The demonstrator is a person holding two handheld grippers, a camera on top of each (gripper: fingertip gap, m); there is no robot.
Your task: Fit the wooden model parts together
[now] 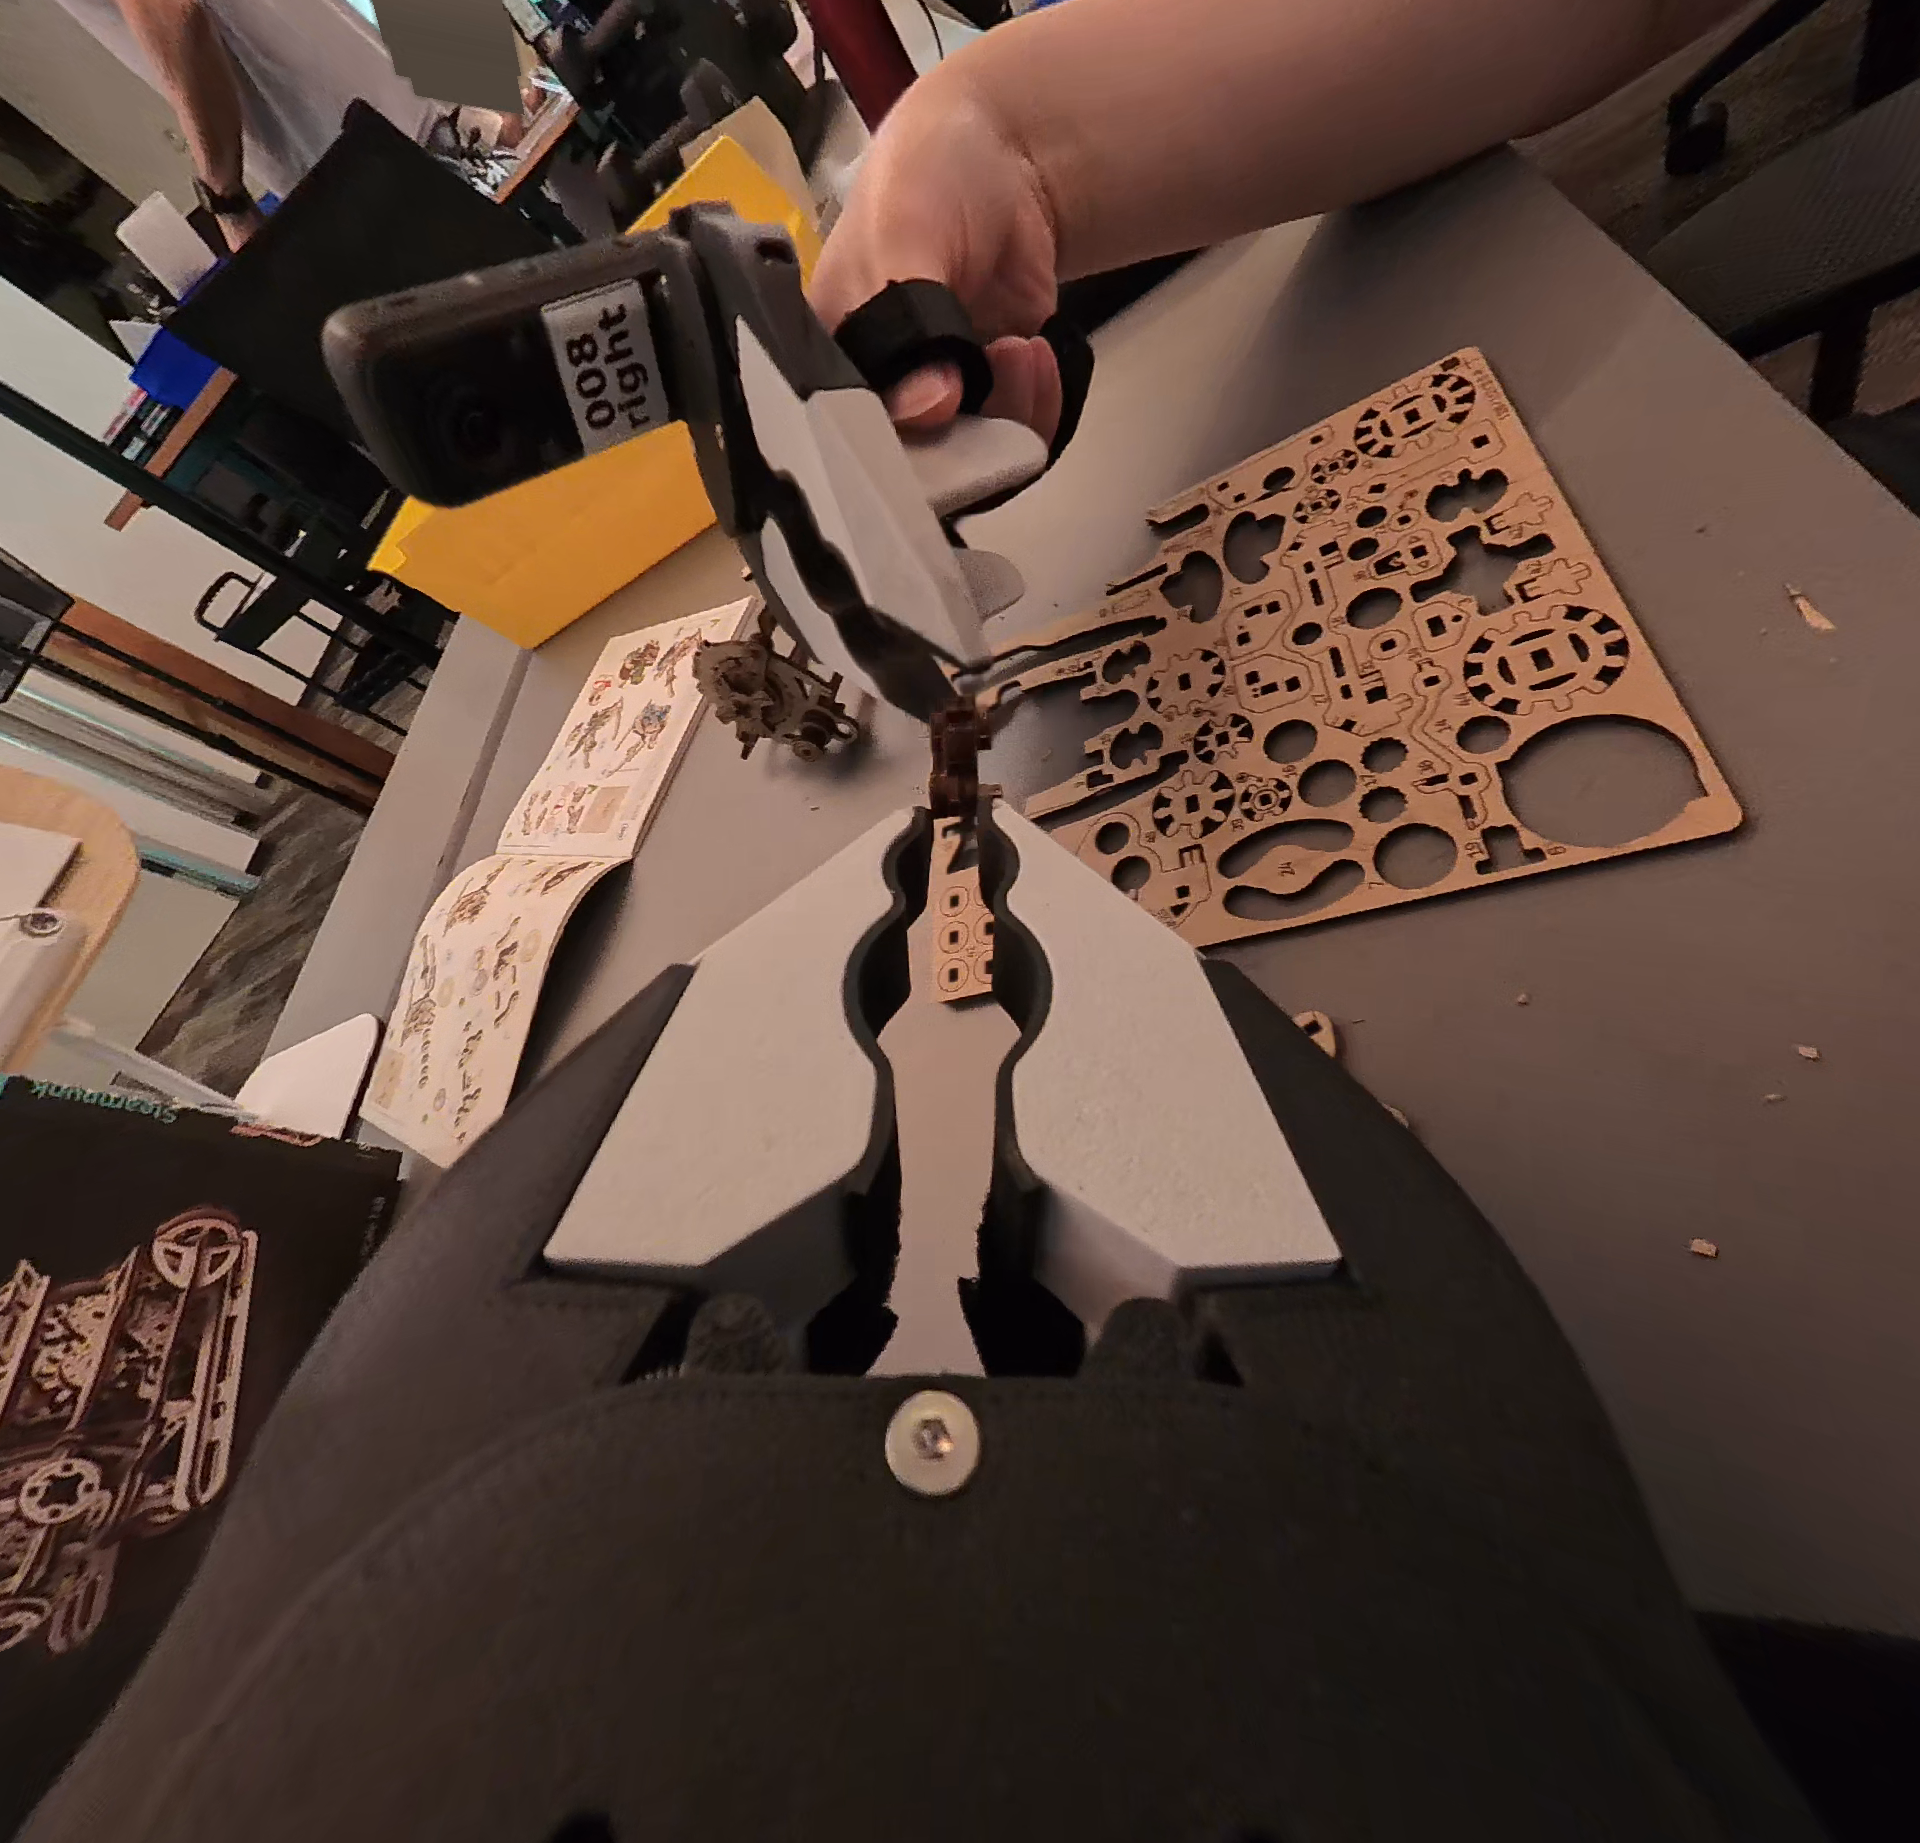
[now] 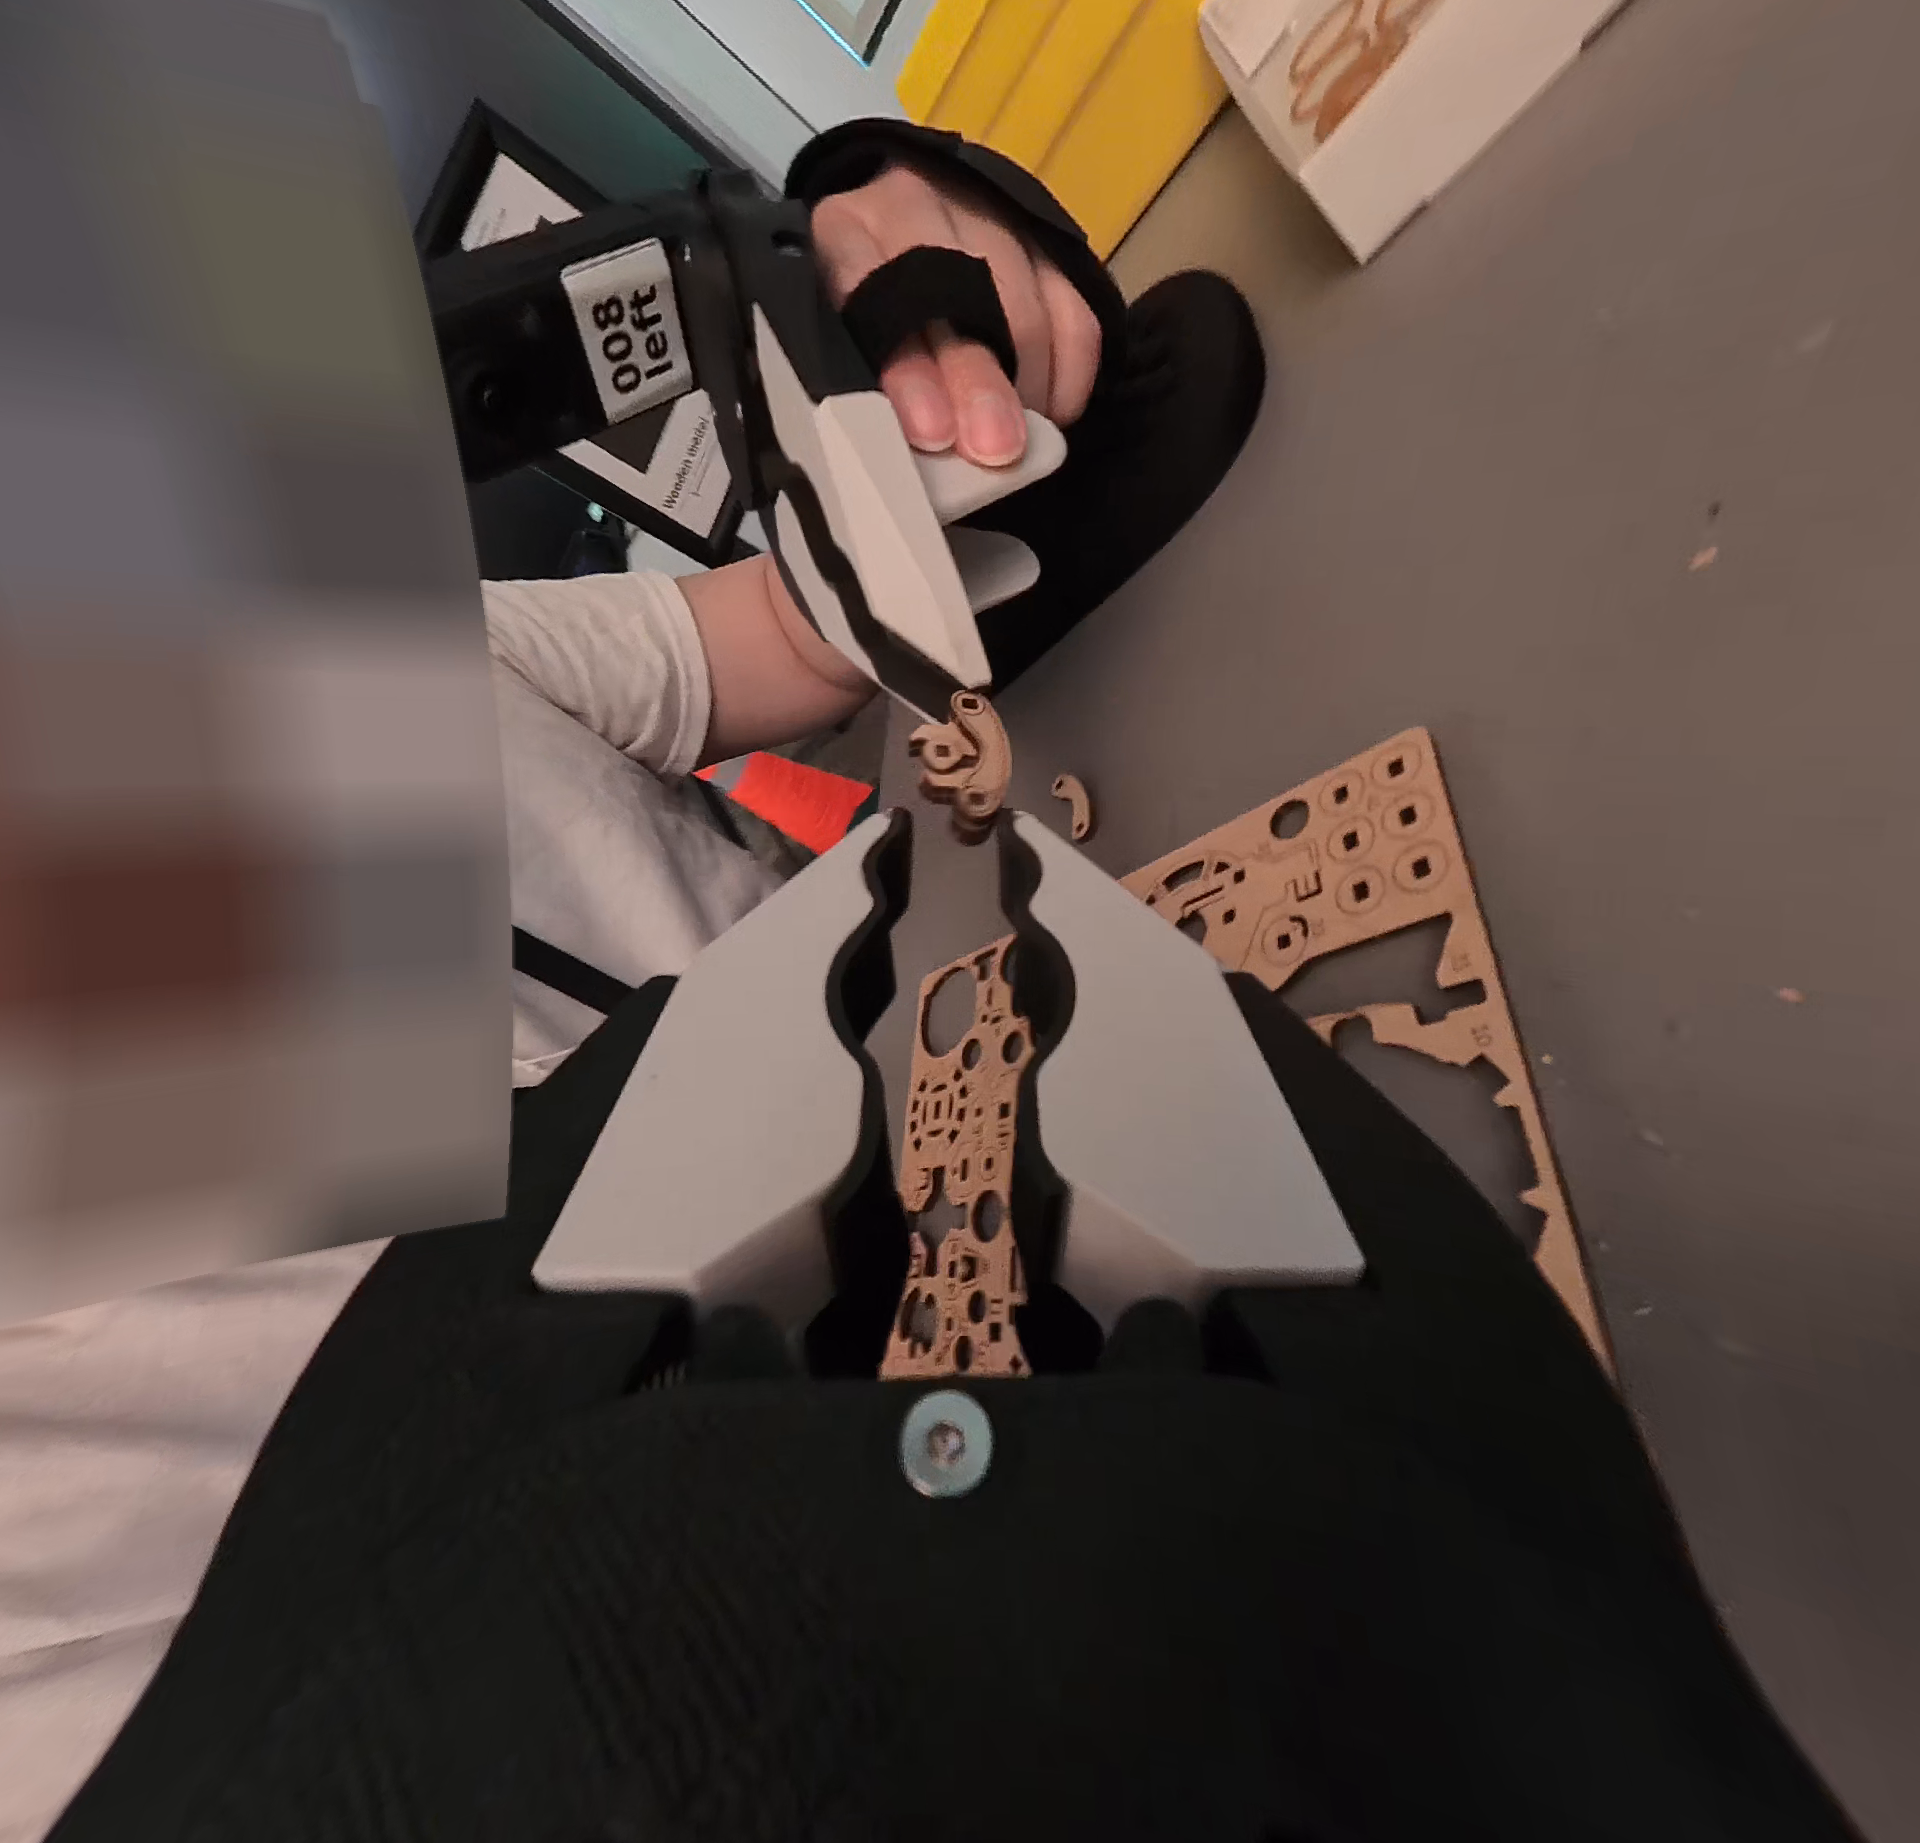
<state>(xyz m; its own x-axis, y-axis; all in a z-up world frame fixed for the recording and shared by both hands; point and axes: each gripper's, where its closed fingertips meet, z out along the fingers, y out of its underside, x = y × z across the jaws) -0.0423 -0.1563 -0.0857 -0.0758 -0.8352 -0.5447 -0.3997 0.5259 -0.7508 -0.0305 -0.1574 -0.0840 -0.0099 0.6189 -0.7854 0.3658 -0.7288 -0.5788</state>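
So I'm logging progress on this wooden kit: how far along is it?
Partly done. A built sub-assembly stands beside the open instruction booklet, and the wooden sheet is mostly punched out. In hand: both tools, left tool and right tool, pinch one small part cluster. Remaining: joining it to the model.

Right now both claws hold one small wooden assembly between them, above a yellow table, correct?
Not quite: the table is grey, as the left wrist view shows; only the bin is yellow. The left claw and right claw do hold one small assembly between them.
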